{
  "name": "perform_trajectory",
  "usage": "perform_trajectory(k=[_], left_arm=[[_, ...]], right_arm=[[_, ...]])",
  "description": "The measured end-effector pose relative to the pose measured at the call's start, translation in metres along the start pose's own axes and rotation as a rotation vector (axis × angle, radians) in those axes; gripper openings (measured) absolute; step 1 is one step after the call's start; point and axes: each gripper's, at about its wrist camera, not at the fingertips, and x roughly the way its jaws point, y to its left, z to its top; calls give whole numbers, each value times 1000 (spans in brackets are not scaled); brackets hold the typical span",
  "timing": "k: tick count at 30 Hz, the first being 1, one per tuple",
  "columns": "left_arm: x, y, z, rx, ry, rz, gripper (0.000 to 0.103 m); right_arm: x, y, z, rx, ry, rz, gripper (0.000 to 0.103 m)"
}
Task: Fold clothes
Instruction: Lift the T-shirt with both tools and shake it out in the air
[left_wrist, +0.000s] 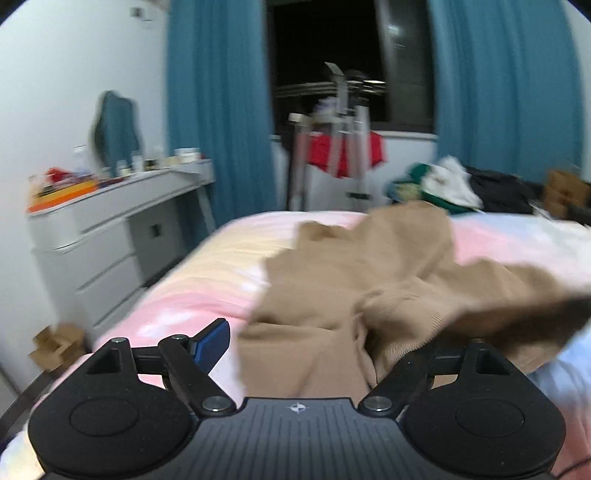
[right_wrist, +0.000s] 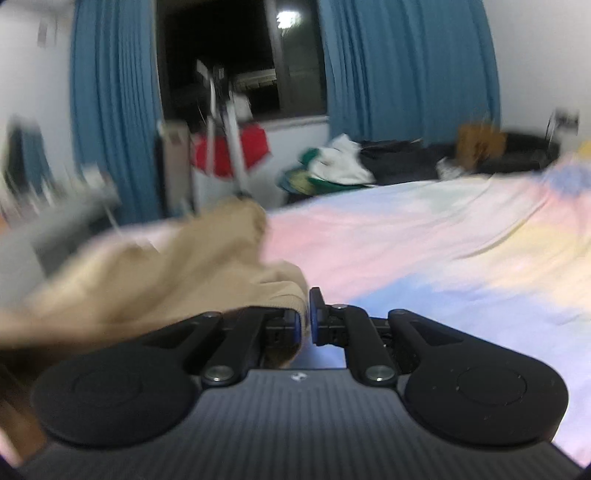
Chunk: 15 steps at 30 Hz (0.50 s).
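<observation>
Tan knit garment is lying crumpled on the pastel bedsheet, center to lower right of the left wrist view. Looks soft, light and floppy, with ribbed hems that should give the firmest hold. Left gripper is standing with jaws wide, nothing pinched. Right gripper is showing jaws narrow, a slim gap, the ribbed edge just beside them; grip unclear through blur.

Blue curtains flank a dark window; white dresser left.
</observation>
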Motion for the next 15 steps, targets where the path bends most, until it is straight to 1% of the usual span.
perform_trajectory(k=[1, 2, 3, 4, 5, 6, 8, 9, 10, 11, 12, 13, 14, 15], left_arm=[[-2, 6, 3, -21, -5, 14, 83], [-4, 11, 5, -38, -8, 23, 83], [-6, 14, 6, -46, -6, 22, 83], [-8, 16, 8, -53, -3, 20, 83], [-10, 19, 9, -61, 0, 18, 82], [-11, 20, 9, -60, 1, 10, 77], [-13, 22, 9, -53, -8, -3, 70], [-15, 22, 9, -47, -19, -9, 65], [-17, 21, 9, -43, -33, -19, 59], [-18, 20, 9, -44, -40, -32, 52], [-19, 19, 11, -53, -44, -48, 44], [-21, 18, 12, -63, -47, -65, 39], [-20, 17, 15, -74, -52, -75, 29], [-22, 19, 18, -95, -67, -89, 21]], right_arm=[[6, -1, -5, 11, 54, 3, 18], [11, -5, -11, 53, 110, 26, 28], [16, -9, -17, 99, 166, 53, 29], [18, -12, -22, 132, 198, 69, 30], [20, -15, -25, 161, 225, 82, 30], [18, -16, -27, 176, 225, 84, 30], [10, -19, -28, 210, 192, 101, 30], [6, -20, -27, 238, 167, 123, 27], [1, -22, -26, 267, 139, 146, 15], [-4, -22, -23, 272, 96, 154, 10], [-9, -22, -19, 273, 50, 157, 9], [-14, -19, -15, 251, -11, 154, 6], [-22, -15, -10, 232, -76, 159, 6], [-30, -12, -4, 215, -141, 166, 5]])
